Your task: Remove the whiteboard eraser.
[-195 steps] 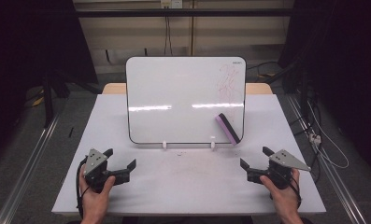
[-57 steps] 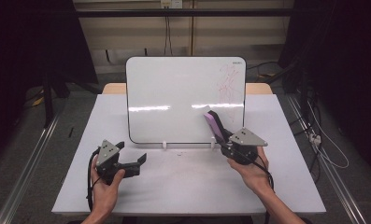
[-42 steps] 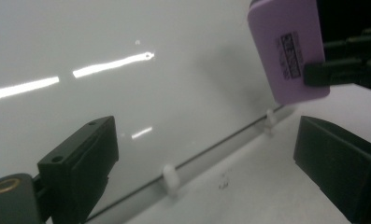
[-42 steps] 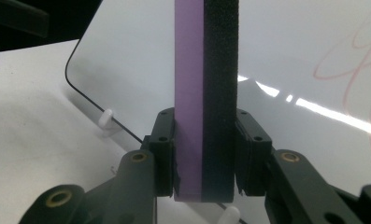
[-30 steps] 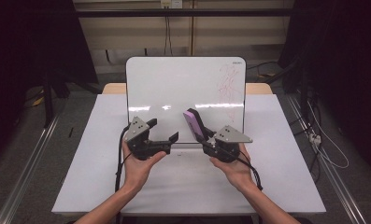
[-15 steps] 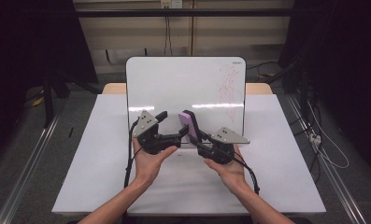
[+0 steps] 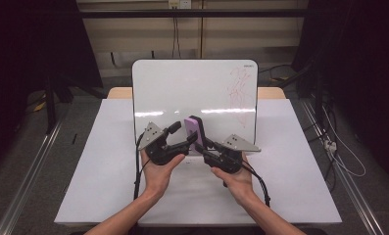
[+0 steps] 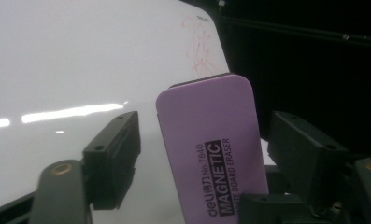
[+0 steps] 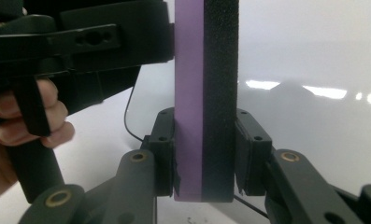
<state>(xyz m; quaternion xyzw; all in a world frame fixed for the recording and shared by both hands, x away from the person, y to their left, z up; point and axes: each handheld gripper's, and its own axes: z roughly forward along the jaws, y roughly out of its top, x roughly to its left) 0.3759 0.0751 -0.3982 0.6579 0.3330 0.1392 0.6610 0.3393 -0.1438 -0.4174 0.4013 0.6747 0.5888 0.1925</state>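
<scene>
- Right gripper view: the jaws of the right gripper (image 9: pixel 203 154) are pressing on both broad faces of the eraser (image 9: pixel 205 93), one pad on its purple plastic back, the other on its black felt side, and are holding it on end.
- Left gripper view: the jaws of the left gripper (image 8: pixel 216 158) have just been closing around the same eraser (image 8: pixel 211 149). The purple back with its printed label is standing between them; a gap is showing beside the pad on the left of this view, while contact at the other pad cannot be told.
- Right gripper view: one jaw of the left gripper (image 9: pixel 127 32) is lying against the purple face near the eraser's upper part, and fingers (image 9: pixel 29 116) of the left hand are wrapping its handle.
- High view: the eraser (image 7: pixel 194 132) is being held off the tabletop (image 7: pixel 94 161), upright and slightly tilted, between the left gripper (image 7: pixel 180 139) and the right gripper (image 7: pixel 204 149), in front of the lower middle of the whiteboard (image 7: pixel 182 88).
- High view: the left hand (image 7: pixel 158 171) and the right hand (image 7: pixel 236 178) are reaching in from the bottom edge, close together, each with a cable trailing from its gripper.
- High view: the whiteboard is standing upright at the far side of the white tabletop, with red scribbles (image 7: pixel 240 88) near its upper right corner.
</scene>
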